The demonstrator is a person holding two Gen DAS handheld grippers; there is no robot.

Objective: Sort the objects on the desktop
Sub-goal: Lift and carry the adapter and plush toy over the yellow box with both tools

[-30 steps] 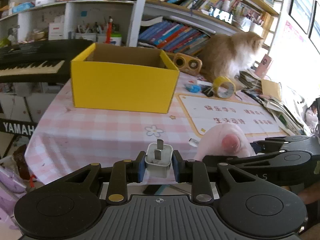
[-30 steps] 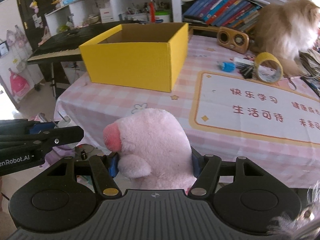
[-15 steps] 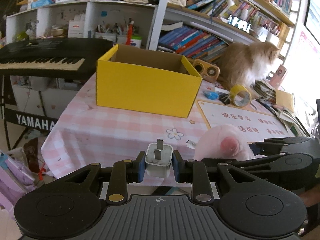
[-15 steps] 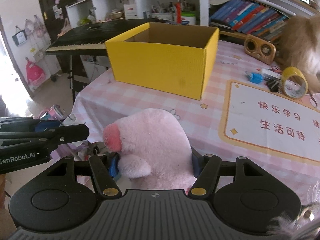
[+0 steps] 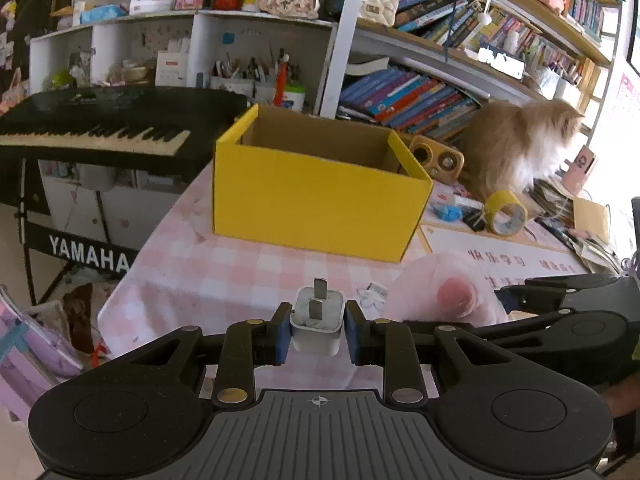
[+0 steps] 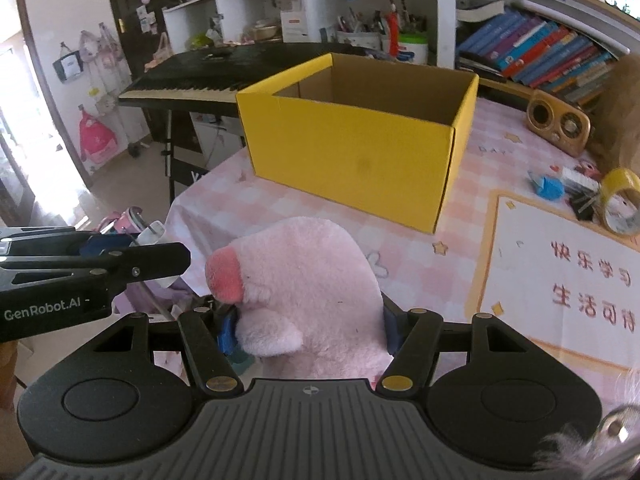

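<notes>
My left gripper (image 5: pixel 317 330) pinches a white plug adapter (image 5: pixel 317 319) by its flat sides, prongs up: light, rigid and slick, so the pads must sit square. My right gripper (image 6: pixel 308 326) squeezes a pink plush pig (image 6: pixel 300 280) around its body: soft, light and springy, best held deep. Both hang over the table's near edge (image 5: pixel 132 276), the open yellow cardboard box (image 5: pixel 316 200) well beyond, towards the far left corner.

The pink plush pig (image 6: pixel 304 280) is soft, fuzzy cloth. The charger plug (image 5: pixel 317 322) is smooth white plastic with dull metal prongs. The yellow cardboard box (image 5: pixel 316 200) looks matt, raw brown inside; the checked tablecloth (image 5: pixel 224 276) is cloth.
</notes>
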